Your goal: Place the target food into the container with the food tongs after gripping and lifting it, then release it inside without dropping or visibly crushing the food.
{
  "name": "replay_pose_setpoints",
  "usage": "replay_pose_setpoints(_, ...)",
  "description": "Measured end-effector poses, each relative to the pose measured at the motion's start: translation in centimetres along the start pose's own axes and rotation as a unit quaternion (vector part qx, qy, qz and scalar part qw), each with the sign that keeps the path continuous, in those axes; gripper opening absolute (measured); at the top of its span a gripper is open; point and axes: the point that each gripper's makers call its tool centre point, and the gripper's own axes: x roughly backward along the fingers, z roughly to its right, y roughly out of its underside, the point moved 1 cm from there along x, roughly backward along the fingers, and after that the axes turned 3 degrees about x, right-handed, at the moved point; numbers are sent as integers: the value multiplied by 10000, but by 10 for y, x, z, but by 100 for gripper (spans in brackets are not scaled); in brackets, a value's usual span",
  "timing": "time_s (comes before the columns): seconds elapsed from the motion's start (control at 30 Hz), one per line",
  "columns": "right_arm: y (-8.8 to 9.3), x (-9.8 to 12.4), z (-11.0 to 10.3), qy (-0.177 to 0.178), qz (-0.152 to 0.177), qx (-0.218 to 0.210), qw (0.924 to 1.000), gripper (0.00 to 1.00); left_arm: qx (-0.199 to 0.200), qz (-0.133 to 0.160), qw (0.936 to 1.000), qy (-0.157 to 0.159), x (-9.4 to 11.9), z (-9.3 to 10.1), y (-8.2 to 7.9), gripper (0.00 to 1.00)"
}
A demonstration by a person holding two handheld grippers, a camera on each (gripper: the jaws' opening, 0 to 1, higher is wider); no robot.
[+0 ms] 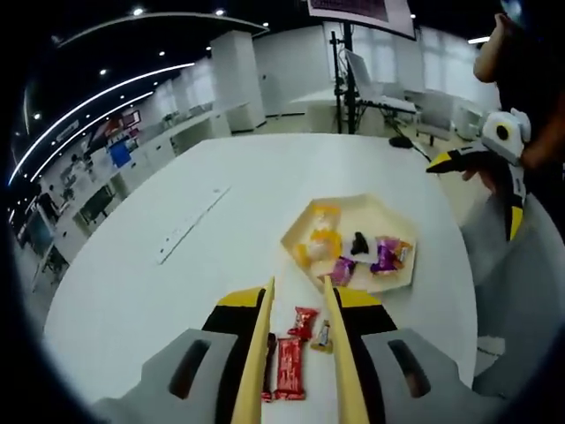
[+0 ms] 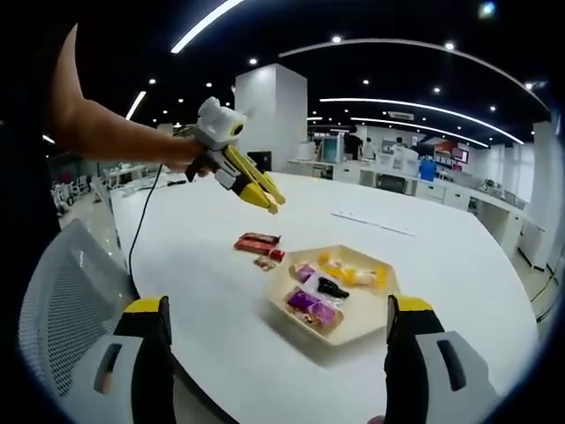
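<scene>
Red snack packets (image 1: pixel 291 358) lie beside the tray (image 1: pixel 388 281), unobstructed.

Opposed views, shared tray (image 1: pixel 298 238) midway

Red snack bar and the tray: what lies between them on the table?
In the left gripper view, a small red packet and a small brown candy lie between the red snack bar and the tray.
</scene>
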Motion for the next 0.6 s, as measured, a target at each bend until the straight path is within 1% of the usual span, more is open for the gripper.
replay_pose_setpoints(0.13,1,-1,-2,-51,-31,28,10000,100,110,60,9999,-58,10,2,11,26)
replay_pose_setpoints(0.23,0,-1,-2,-45,-23,31,10000,100,79,101,9999,-100,15,6,18,26)
replay_pose_setpoints(0.3,0,-1,-2,-45,-6,16,10000,100,65,156,9998,-74,18,10,22,26)
replay_pose_setpoints(0.4,-2,0,-2,-33,47,-6,10000,100,44,113,9998,-132,22,11,29,26)
replay_pose_setpoints(0.5,-2,0,-2,-43,48,-3,10000,100,77,121,9998,-126,26,13,33,26)
replay_pose_setpoints(0.6,-2,0,-2,-61,43,-12,10000,100,97,182,9997,-95,27,14,32,26)
